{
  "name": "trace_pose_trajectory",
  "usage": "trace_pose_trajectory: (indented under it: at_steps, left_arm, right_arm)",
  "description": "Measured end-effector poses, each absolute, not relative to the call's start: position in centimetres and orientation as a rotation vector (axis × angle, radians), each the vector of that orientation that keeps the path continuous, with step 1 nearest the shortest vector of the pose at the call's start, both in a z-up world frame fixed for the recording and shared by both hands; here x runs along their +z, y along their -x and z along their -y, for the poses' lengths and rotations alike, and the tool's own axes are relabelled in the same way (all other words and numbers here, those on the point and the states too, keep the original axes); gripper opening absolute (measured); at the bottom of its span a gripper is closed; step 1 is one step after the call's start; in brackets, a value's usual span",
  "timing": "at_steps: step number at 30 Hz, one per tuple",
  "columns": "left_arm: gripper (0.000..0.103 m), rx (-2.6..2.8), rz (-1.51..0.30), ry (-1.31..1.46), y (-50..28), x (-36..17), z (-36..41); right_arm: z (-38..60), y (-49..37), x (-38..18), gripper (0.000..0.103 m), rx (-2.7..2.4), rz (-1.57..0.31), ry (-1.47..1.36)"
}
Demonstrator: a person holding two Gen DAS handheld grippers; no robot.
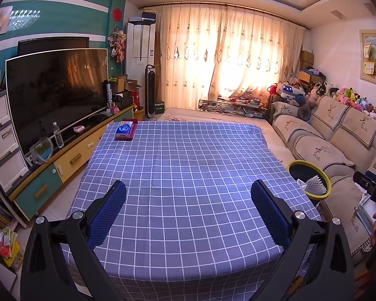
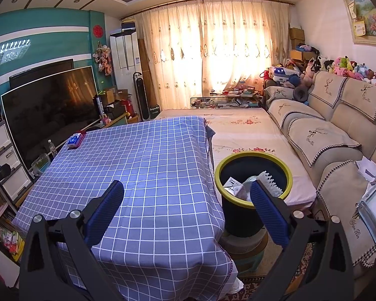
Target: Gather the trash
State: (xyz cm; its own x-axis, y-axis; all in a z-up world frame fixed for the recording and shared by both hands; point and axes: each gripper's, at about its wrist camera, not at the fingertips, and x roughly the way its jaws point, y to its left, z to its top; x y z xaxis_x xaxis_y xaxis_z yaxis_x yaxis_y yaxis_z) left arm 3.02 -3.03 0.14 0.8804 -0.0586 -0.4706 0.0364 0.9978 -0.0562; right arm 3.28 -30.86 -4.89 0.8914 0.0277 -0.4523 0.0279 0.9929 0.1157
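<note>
Both tongs, left tongs (image 1: pixel 188 210) and right tongs (image 2: pixel 188 208), hang wide open and hold nothing. The trash (image 2: pixel 240 185) sits in the bin (image 2: pixel 238 215) beside the desk (image 1: pixel 188 155) (close, so dropping is easy). Looks nearly done.

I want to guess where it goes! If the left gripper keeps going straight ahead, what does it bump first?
Probably the blue checked tablecloth: the open left gripper points slightly down over it, with nothing between. Depth is hard to judge, so it might just skim above it.
</note>
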Motion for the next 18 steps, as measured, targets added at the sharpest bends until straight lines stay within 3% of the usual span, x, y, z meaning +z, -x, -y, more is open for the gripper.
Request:
trace_pose_trajectory:
  at_steps: [18]
  left_arm:
    - [0.098, -0.047, -0.504, 0.044, -3.44, -0.41, 3.05]
  right_arm:
    - [30.83, -3.37, -4.98, 0.096, 0.004, -0.470, -0.123]
